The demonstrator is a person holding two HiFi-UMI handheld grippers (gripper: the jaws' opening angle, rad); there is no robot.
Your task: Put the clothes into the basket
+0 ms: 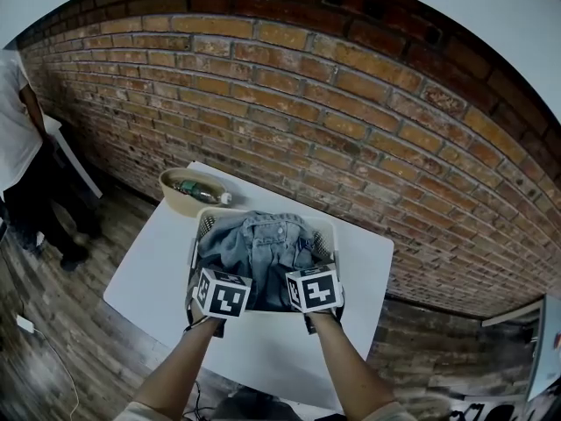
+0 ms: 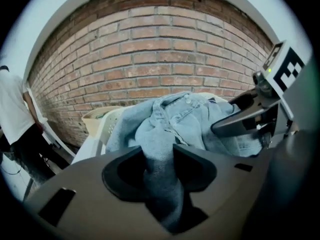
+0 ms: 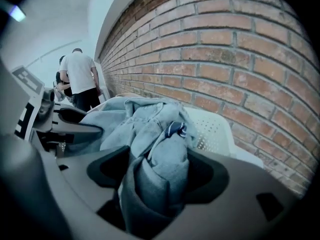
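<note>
At near rim of basket [image 1: 328, 228] on tabletop [image 1: 153, 279], L tongs [image 2: 159, 156] + R tongs [image 3: 159, 159] each clenched on a fold of denim clothes [image 1: 259, 244], bulk already inside, lying straight fwd of both, equidistant, so prob just release next

Clothes [image 1: 260, 248]: soft, faded blue denim, matt, creased, with stitched seams. Basket [image 3: 215, 131]: white plastic, perforated wall, slight sheen. Table [image 1: 158, 274]: white, smooth, matt. Bowl [image 1: 175, 202], upper left of table: beige, smooth. Wall [image 1: 351, 103], across top of frame: rough red brick, pale mortar joints. Floor [image 1: 61, 340], lower left: dark wood planks, grainy.
</note>
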